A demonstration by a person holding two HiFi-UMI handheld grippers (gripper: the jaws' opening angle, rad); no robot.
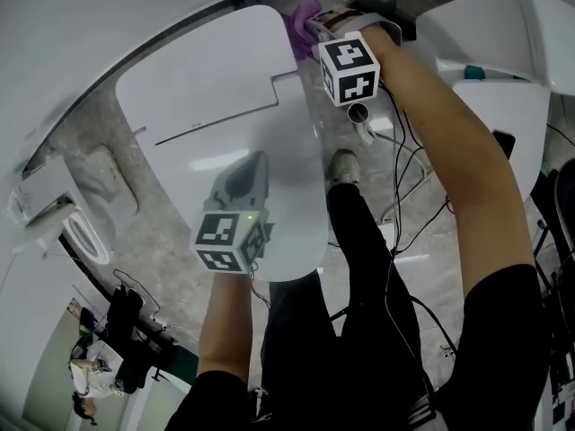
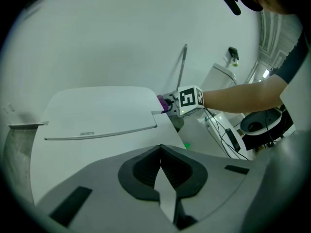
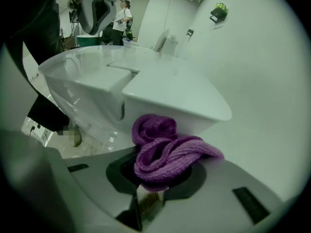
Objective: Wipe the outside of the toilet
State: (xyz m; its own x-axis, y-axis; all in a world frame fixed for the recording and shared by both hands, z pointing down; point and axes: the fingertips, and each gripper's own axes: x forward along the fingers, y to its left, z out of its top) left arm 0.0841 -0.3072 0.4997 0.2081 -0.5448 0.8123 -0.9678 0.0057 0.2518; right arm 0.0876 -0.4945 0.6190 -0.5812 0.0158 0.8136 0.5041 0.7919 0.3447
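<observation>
Over the closed lid of the white toilet (image 1: 198,88), in the head view, my left gripper (image 1: 253,162) is held with its tips pointing toward the rear housing. My right gripper (image 1: 314,27) is at the toilet's rear corner, with the purple cloth (image 1: 302,21) bunched at its tips beside the housing. From the left gripper view, my left gripper (image 2: 161,147) has its jaws pressed together with nothing between them. The toilet (image 2: 97,110) lies ahead of and below the tips. Beyond its far corner are the right gripper (image 2: 171,103) and the cloth (image 2: 161,102). From the right gripper view, my right gripper (image 3: 156,171) is clamped on the cloth (image 3: 170,152), which bulges out in folded loops above the jaws. The toilet (image 3: 165,91) is directly ahead of the tips, its side just beyond the cloth. Contact between cloth and toilet cannot be confirmed.
</observation>
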